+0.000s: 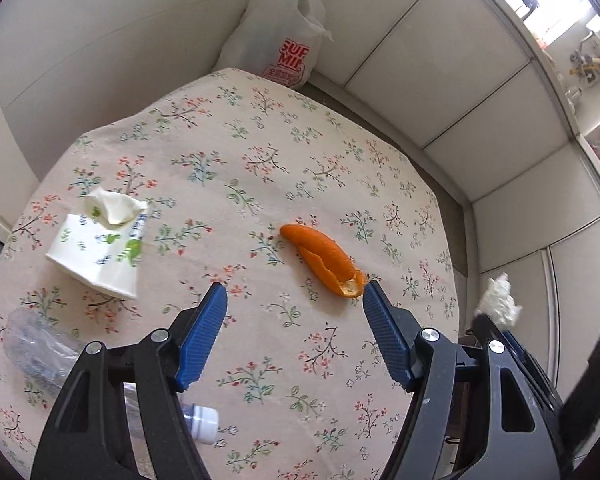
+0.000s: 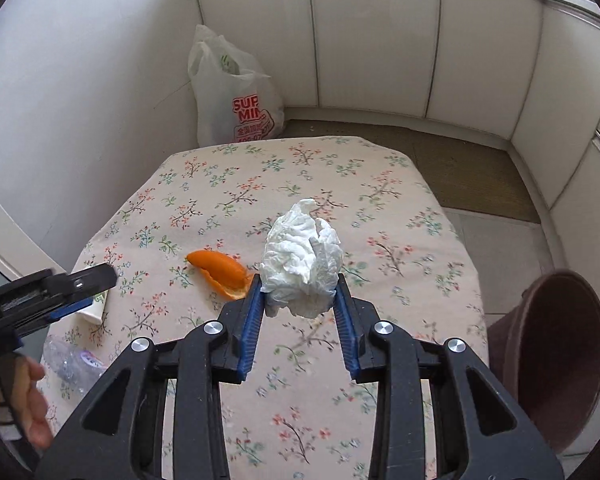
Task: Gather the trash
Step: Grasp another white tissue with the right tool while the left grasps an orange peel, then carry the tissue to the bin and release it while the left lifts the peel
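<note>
White panelled walls [image 2: 380, 40], floral tablecloth [image 2: 300, 380].

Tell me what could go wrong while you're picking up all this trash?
1. The crumpled tissue is pinched only at its lower part by the right gripper; it might slip out before reaching the brown bin.
2. The left gripper is open with one fingertip right beside the orange peel, so closing could nudge the peel away instead of grabbing it.
3. The clear plastic bottle lies near the table edge and might roll off if bumped.
</note>
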Available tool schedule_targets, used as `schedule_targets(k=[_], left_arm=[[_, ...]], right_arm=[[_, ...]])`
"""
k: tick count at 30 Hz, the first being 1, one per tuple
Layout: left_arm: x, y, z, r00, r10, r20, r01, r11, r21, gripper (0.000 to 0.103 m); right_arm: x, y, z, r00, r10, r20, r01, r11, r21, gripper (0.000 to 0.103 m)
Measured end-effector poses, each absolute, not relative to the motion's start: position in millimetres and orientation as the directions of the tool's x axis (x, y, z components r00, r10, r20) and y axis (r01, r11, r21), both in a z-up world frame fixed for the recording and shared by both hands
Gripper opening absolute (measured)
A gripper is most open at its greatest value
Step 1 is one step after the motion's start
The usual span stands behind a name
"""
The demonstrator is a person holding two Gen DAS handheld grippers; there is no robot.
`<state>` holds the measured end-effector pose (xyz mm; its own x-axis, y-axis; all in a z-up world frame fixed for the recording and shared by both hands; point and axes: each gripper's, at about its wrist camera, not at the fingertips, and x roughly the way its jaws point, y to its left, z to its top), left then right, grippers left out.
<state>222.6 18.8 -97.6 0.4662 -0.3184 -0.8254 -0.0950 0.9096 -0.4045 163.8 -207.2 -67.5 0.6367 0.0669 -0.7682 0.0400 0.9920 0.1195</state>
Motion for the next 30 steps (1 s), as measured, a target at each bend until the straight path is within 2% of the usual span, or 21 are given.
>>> schedule_targets(k=[8,12,19,21,25,30], left_arm=[[267.3,-30.2,-150.8,0.414,-0.239,-0.878,-0.243,0.901,-0.36,0.069],[284.3,-46.2,-170.7,0.404,-0.181,-0.897,-0.296,0.901,-0.316,0.069],[300.0,-72.6,-186.4,0.387,-0.019,-0.922,-0.297,0.944,-0.144,0.068],[297.7,-80.8,-187.2,0.393,0.039,-0.919,-0.265,0.962,-0.073,0.052],[284.6,-85.9,-188.0,0.428,0.053,-0.902,-0.187,0.982,-0.031,0.043],[258.7,-83.2,-185.3,0.445,0.008,-0.896,-0.093,0.995,-0.037,0.032]], right_arm=[[109.2,-259.2,-60.8,0.693,-0.001,-0.72,0.121,0.986,0.115,0.033],[106.9,-281.6,-69.7,0.678,0.035,-0.734,0.154,0.97,0.189,0.033],[106.7,-291.8,-65.7,0.696,0.06,-0.716,0.165,0.956,0.241,0.034],[106.2,-291.1,-66.0,0.694,0.059,-0.718,0.161,0.959,0.234,0.034],[101.6,-293.6,-62.7,0.697,0.064,-0.714,0.156,0.959,0.238,0.034],[97.2,-295.4,-62.6,0.693,0.086,-0.716,0.144,0.957,0.254,0.035]])
